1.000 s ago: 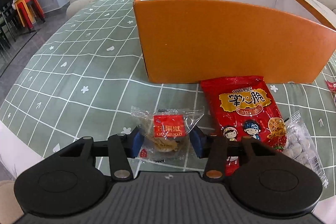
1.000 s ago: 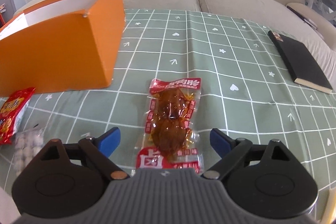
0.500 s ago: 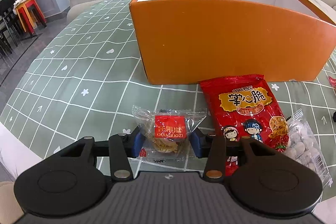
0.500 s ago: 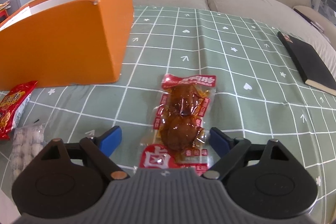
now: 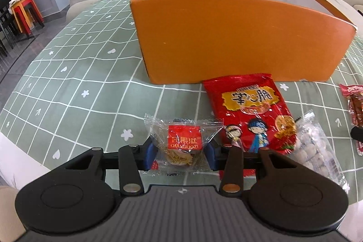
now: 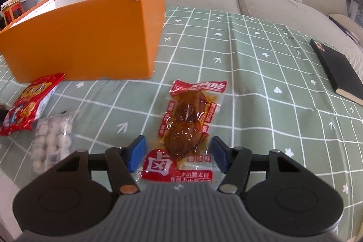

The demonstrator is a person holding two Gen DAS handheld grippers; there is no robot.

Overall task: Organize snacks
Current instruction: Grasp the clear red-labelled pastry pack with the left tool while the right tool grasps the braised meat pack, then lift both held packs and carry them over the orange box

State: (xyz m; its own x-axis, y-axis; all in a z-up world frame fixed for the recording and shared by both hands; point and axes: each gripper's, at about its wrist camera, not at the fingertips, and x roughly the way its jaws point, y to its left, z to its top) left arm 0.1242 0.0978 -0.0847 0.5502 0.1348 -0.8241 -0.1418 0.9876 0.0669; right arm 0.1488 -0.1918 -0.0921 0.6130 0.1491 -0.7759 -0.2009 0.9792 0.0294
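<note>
left gripper (image 5: pixel 180 154) clamped on clear snack pack (image 5: pixel 181 143), orange box (image 5: pixel 238 47) behind; right gripper (image 6: pixel 178 154) partly open, straddling meat pouch (image 6: pixel 188 126), not gripping

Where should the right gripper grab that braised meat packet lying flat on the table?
Pinch the braised meat packet across its narrow width at the near red-labelled end, coming from above. It lies flat and lengthwise between the right gripper pads, and that flat end is thinner than the bulging middle.
</note>
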